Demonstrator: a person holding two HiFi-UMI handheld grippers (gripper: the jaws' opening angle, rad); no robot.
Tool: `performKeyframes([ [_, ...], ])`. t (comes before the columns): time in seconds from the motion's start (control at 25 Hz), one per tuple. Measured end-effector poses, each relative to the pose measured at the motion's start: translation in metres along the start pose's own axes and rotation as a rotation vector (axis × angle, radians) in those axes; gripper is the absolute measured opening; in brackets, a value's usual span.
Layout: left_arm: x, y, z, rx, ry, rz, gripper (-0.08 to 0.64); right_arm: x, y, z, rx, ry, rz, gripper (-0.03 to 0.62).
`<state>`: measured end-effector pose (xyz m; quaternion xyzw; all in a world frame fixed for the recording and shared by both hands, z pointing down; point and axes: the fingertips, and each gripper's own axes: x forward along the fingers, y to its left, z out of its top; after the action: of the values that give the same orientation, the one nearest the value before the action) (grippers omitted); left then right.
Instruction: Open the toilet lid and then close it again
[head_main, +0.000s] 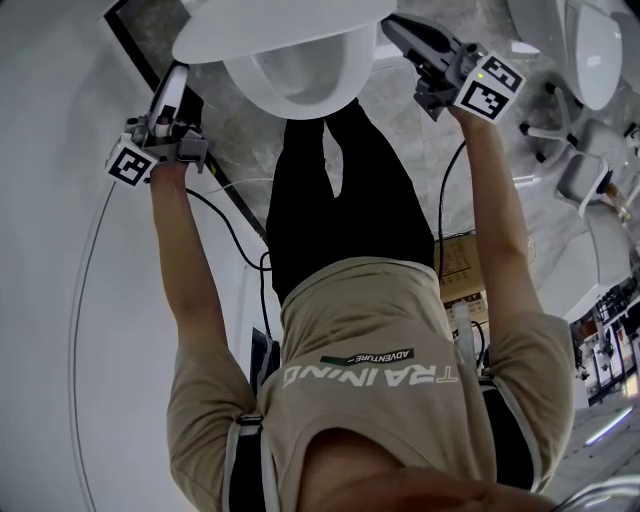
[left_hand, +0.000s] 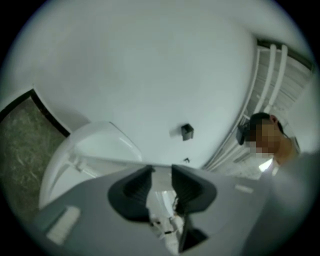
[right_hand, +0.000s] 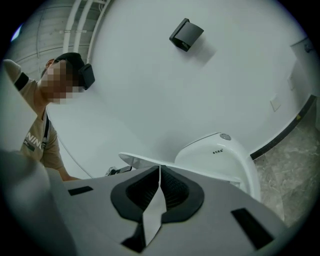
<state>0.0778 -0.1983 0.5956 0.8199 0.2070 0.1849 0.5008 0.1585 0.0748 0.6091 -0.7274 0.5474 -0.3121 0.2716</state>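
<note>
Seen from the head camera, looking steeply down, a white toilet sat at 12 o'clock. Its lid was lifted partway off the bowl, a pale oval hanging over the open rim. The person stood in front of it in black trousers and a tan shirt, both arms stretched toward the toilet.

The left gripper was at 10 o'clock, its tips just beside the lid's left edge. In the left gripper view its two dark jaws stood clearly apart and held nothing; only the gripper's own white parts showed in the gap.

The right gripper was at 1 o'clock, its tips at the lid's right edge. In the right gripper view the jaws were drawn almost together, meeting at the tips, with nothing clamped between them. There the lid showed edge-on as a thin white plate just beyond the jaw tips, joining the white cistern at 3 o'clock. Whether either gripper pressed against the lid could not be told.

Grey stone floor lay around the toilet's base.
</note>
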Motion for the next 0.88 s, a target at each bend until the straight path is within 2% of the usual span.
performKeyframes([
  [0.16,0.035,0.011,0.038,0.038,0.001,0.023,0.106,0.025,-0.018,0.041,-0.038,-0.038,-0.04,0.02],
  [0.24,0.045,0.014,0.045,0.063,0.009,0.042,0.063,0.03,-0.017,0.054,-0.059,-0.055,-0.027,0.02],
  [0.36,0.058,0.017,0.055,0.091,0.007,0.061,0.04,0.036,-0.019,0.068,-0.073,-0.065,-0.024,0.02],
  [0.48,0.06,0.024,0.063,0.095,-0.017,0.08,0.006,0.042,-0.022,0.074,-0.091,-0.062,-0.037,0.017],
  [0.76,0.07,0.027,0.079,0.151,-0.048,0.128,0.006,0.061,-0.025,0.088,-0.141,-0.031,-0.057,0.015],
  [0.88,0.071,0.033,0.083,0.145,-0.063,0.13,0.005,0.07,-0.026,0.088,-0.148,-0.031,-0.057,0.015],
])
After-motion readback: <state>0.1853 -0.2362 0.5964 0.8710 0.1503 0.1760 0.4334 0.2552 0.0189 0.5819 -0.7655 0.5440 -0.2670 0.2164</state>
